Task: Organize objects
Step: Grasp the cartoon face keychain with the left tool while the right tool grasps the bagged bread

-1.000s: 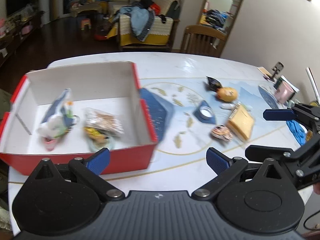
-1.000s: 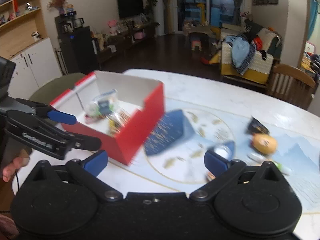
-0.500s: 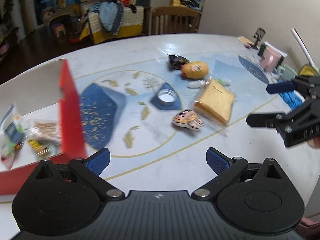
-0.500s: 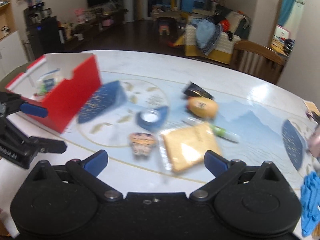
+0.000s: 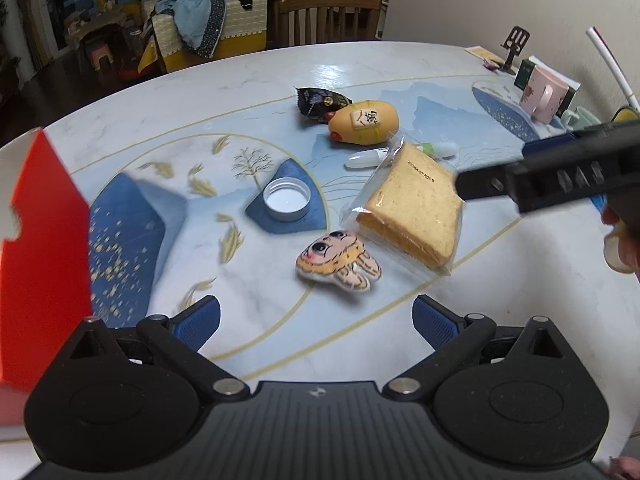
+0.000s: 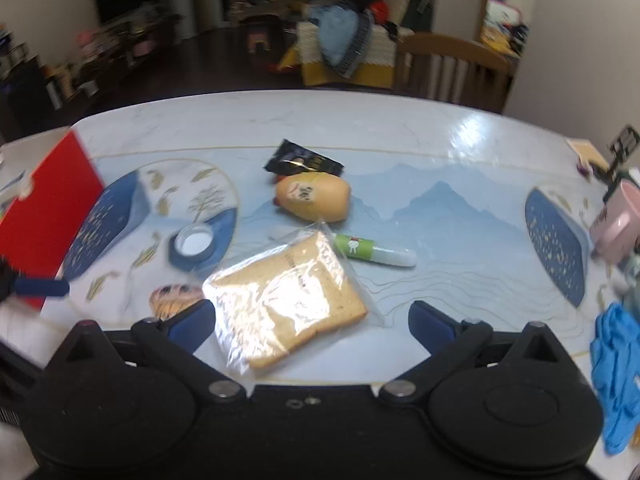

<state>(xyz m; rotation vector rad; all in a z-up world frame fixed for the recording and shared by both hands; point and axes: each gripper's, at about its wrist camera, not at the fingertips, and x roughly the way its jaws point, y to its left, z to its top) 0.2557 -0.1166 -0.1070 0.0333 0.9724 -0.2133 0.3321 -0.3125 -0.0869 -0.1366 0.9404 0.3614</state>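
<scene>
On the patterned table lie a bagged slice of bread [image 5: 412, 210] [image 6: 284, 300], a small tiger-face plush [image 5: 338, 266] [image 6: 172, 298], a yellow egg-shaped toy [image 5: 364, 122] [image 6: 314, 197], a black snack packet [image 5: 320, 102] [image 6: 302, 162], a green-and-white tube [image 6: 372, 251] [image 5: 372, 157] and a metal lid [image 5: 287, 200] [image 6: 195, 242]. The red box [image 5: 40, 256] [image 6: 52, 208] is at the left edge. My left gripper [image 5: 316, 322] is open just short of the plush. My right gripper [image 6: 310, 322] is open, hovering over the bread's near edge.
A pink mug [image 5: 544, 98] [image 6: 618, 222], a phone stand [image 5: 516, 46] and small boxes sit at the table's far right. Blue gloves [image 6: 616, 372] lie at the right edge. A wooden chair [image 5: 330, 16] stands behind the table.
Both grippers have swung right, away from the red box, and closed in on the loose items. The right gripper now hangs over the bread; the left faces the plush.
</scene>
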